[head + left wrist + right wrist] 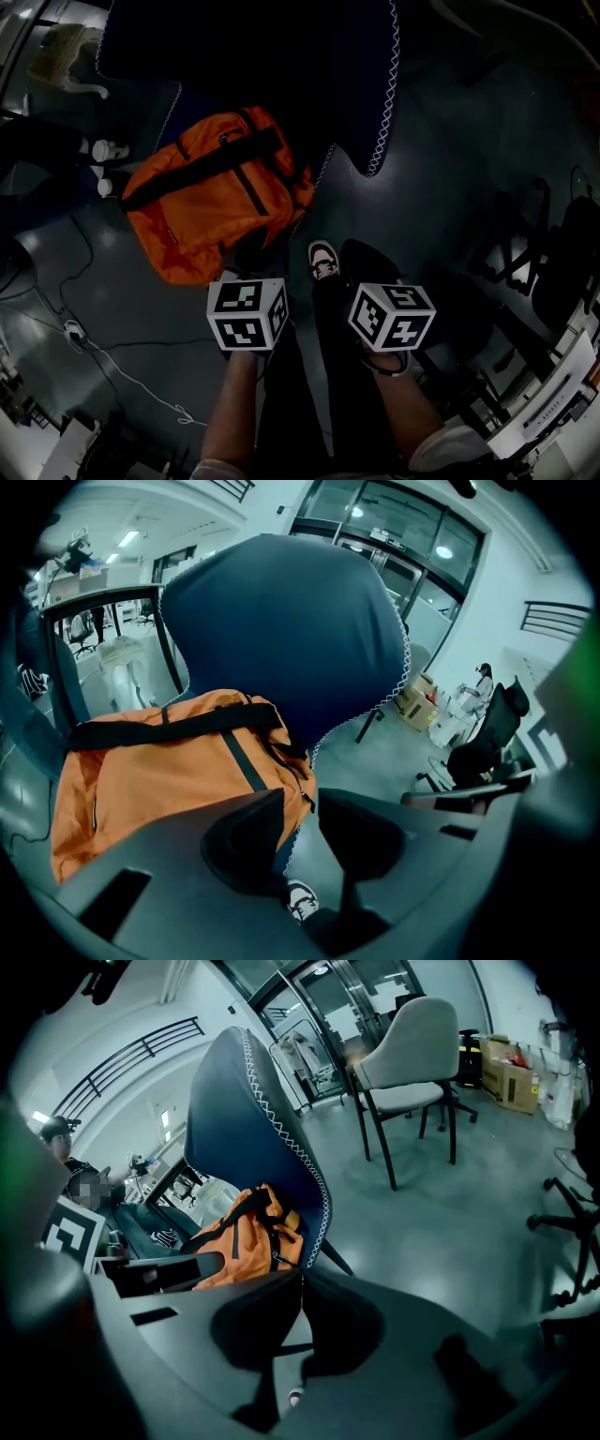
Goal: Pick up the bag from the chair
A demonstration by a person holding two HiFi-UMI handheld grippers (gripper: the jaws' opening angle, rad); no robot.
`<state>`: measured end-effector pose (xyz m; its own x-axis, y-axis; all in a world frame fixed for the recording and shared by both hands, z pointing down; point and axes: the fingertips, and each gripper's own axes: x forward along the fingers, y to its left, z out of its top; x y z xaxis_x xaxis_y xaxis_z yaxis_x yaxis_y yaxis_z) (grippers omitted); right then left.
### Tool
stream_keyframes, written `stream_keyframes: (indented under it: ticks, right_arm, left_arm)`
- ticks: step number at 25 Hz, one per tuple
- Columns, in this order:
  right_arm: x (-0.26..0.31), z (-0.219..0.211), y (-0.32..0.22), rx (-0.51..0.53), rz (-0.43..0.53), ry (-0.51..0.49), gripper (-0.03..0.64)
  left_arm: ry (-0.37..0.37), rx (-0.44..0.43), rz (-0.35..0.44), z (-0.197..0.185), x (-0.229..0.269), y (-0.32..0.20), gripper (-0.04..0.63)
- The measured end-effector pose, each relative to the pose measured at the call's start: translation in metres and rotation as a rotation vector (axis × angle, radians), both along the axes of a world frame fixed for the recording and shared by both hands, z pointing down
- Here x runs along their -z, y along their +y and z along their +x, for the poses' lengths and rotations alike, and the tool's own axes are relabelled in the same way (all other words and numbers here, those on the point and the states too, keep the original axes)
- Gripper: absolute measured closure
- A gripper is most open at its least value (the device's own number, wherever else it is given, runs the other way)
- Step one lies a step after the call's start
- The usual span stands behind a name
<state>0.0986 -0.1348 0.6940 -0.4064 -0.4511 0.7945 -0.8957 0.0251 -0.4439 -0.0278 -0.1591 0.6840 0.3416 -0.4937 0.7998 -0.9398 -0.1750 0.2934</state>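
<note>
One bag (214, 192): bright orange, soft and slumped; a black strap runs across its top, a second black band runs down the front panel, and there is a dark zip at one side. It lies on the seat of the chair (309, 66), leaning on the backrest.

Chairs: one dark blue with white zigzag stitching round its edge; one pale chair (408, 1049) on dark legs, well apart on the grey floor.

Grippers, two, each with one marker cube (247, 314). Left gripper (301, 803): jaws a little apart, nothing between them; one white shoe (300, 902) shows through the gap. Right gripper (302, 1277): tips pressed together, pinching nothing. Both are clear of the bag.
</note>
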Motion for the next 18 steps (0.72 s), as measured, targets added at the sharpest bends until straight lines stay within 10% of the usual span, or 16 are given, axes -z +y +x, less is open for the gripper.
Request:
stream_keyframes:
  ticks: [18]
  right_arm:
    - [-0.021, 0.02, -0.004, -0.051, -0.044, 0.001, 0.584]
  left_arm:
    - [-0.418, -0.445, 0.01, 0.013, -0.033, -0.03, 0.316]
